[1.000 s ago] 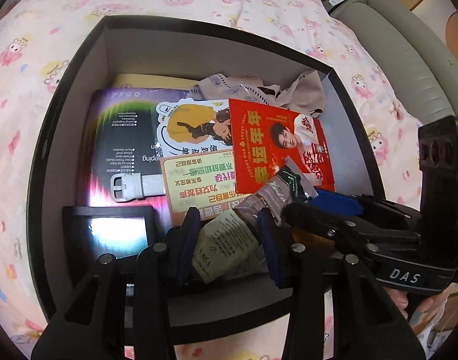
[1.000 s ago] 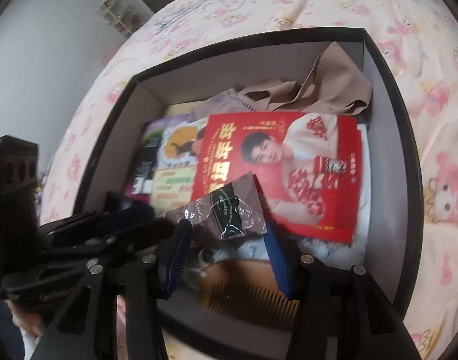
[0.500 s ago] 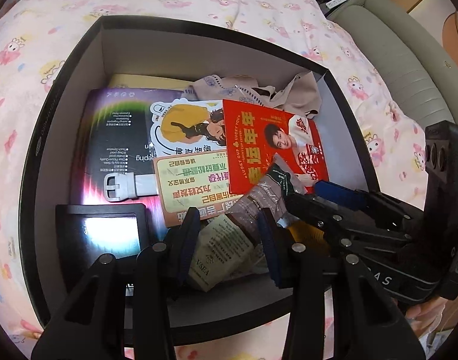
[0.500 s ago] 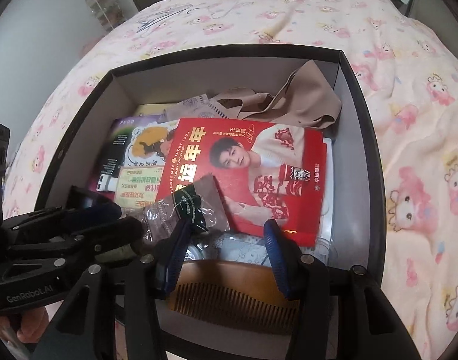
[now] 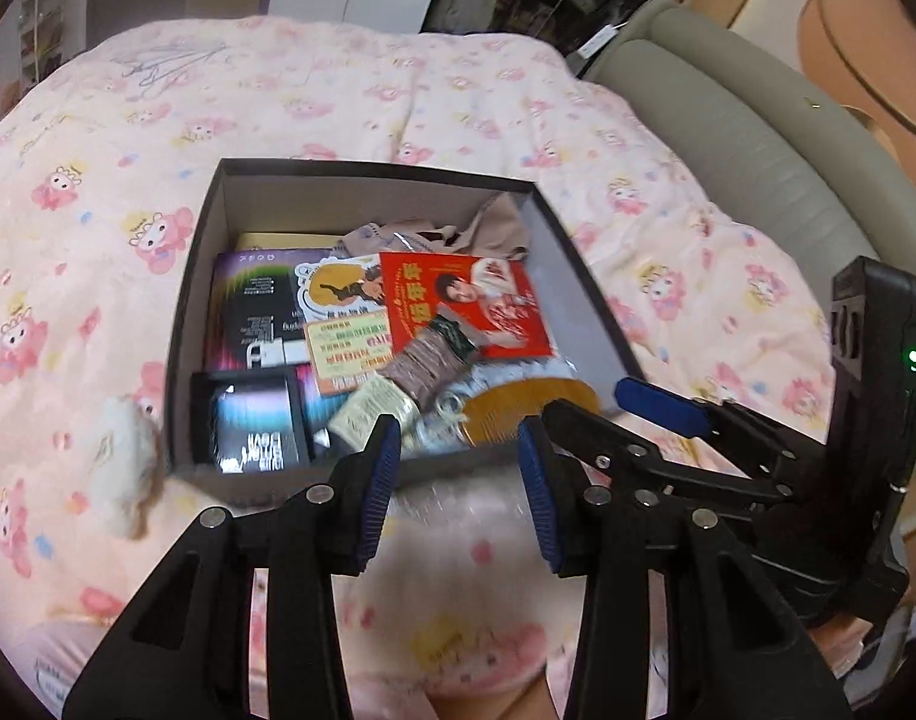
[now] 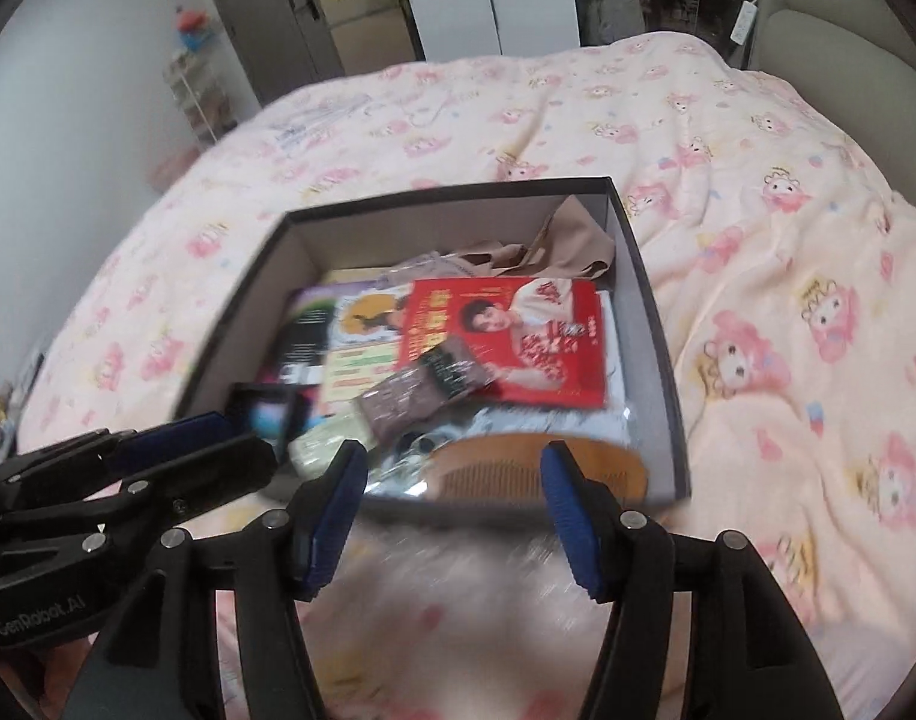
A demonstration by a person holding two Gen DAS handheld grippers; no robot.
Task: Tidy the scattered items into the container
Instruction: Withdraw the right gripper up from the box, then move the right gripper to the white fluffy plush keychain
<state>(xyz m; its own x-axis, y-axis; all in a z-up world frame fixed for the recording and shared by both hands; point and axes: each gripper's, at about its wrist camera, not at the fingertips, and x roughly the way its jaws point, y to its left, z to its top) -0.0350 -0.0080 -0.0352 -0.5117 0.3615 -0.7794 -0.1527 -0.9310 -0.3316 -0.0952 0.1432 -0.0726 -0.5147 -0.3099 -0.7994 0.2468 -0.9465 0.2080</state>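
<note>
You see a matt dark cardboard box [image 5: 185,324], a glossy red booklet [image 6: 506,342], a wooden comb [image 6: 536,468], crinkly foil sachets [image 5: 428,354] and a soft printed bedspread [image 5: 398,102].

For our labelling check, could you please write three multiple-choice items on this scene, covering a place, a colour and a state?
1. Where does the wooden comb lie?
A. On the blanket
B. In the box, at its near wall
C. On the sofa

2. What colour is the large booklet with a portrait?
A. Red
B. Green
C. White

3. How is the right gripper?
A. Shut on the comb
B. Shut on a packet
C. Open, holding nothing

Answers:
1 B: the comb rests inside the dark box by the near wall.
2 A: its cover is bright red.
3 C: its jaws have just been opening, and nothing sits between them, above the pink blanket.
</note>
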